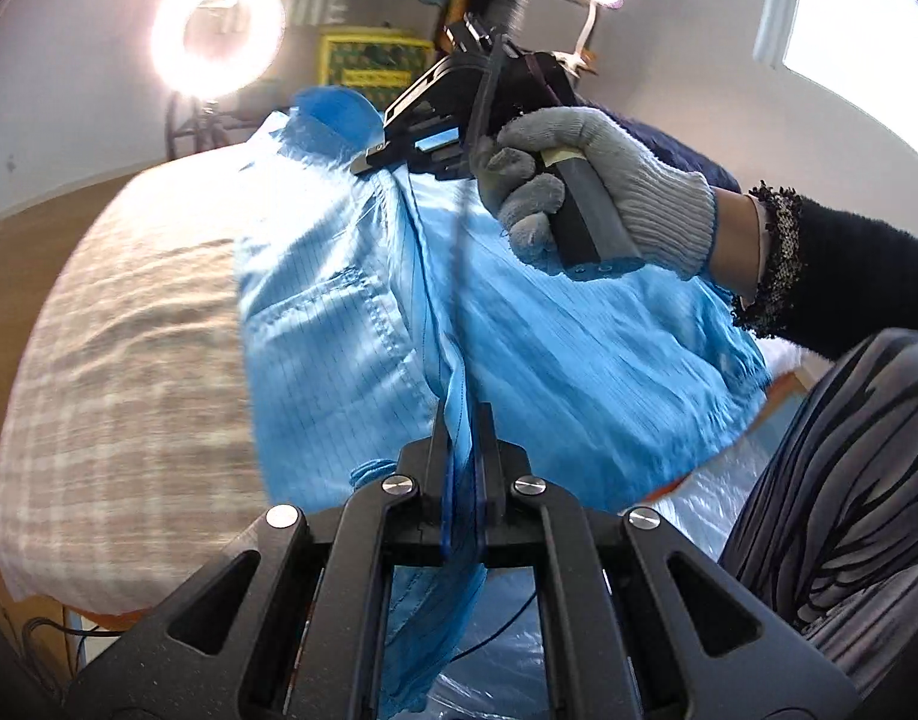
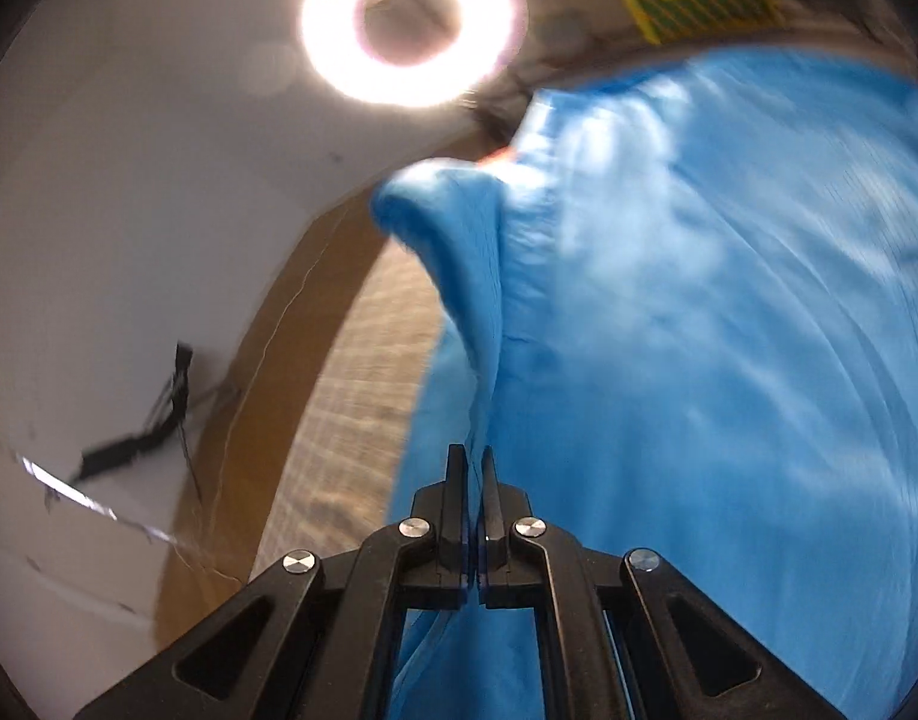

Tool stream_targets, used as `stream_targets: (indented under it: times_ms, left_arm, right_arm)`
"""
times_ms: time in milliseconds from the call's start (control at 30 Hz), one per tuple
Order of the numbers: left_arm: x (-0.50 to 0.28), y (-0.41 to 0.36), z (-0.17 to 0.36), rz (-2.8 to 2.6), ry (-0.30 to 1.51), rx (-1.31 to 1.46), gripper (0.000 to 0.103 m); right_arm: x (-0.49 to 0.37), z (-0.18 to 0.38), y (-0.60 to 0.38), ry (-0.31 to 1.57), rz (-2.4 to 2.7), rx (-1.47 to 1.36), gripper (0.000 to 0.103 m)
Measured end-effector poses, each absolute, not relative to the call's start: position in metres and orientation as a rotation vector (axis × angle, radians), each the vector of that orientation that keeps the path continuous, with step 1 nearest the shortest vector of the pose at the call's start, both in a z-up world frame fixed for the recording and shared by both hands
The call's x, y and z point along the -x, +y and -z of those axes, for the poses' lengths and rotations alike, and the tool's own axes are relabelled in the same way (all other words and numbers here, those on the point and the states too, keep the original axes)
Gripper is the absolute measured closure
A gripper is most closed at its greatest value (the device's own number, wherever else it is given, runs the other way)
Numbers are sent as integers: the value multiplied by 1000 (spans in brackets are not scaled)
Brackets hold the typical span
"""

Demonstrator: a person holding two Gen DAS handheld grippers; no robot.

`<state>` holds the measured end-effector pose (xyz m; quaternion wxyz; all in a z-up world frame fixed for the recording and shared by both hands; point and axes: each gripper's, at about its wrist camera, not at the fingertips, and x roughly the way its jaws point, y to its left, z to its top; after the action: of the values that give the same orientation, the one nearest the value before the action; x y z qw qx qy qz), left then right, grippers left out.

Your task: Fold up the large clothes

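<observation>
A bed with a beige and white checked cover fills the left of the left wrist frame. A light blue garment lies spread across it, toward the centre.

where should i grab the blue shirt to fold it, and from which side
Grip the blue shirt along its edges, as both grippers do now: the left gripper is shut on the hem by the front placket, the right gripper on a fold near the collar. Come in low from the near side.
</observation>
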<state>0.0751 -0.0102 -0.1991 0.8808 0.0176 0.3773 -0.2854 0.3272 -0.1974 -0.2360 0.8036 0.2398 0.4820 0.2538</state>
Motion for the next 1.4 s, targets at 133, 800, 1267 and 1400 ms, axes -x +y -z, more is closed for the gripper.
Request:
stream_targets:
  times_ms: [133, 800, 1267, 1400]
  left_arm:
    - [-84, -17, 207, 606, 840, -26, 101]
    - [-83, 94, 132, 413, 809, -14, 99]
    - [-67, 113, 114, 376, 767, 32, 99]
    - [-64, 101, 156, 406, 821, 105, 99]
  right_arm:
    - [-330, 272, -218, 1107, -498, -613, 103]
    - [-342, 253, -194, 1122, -454, -164, 91]
    - [-267, 147, -220, 981, -582, -133, 68]
    - [-205, 129, -222, 944, -667, -107, 68]
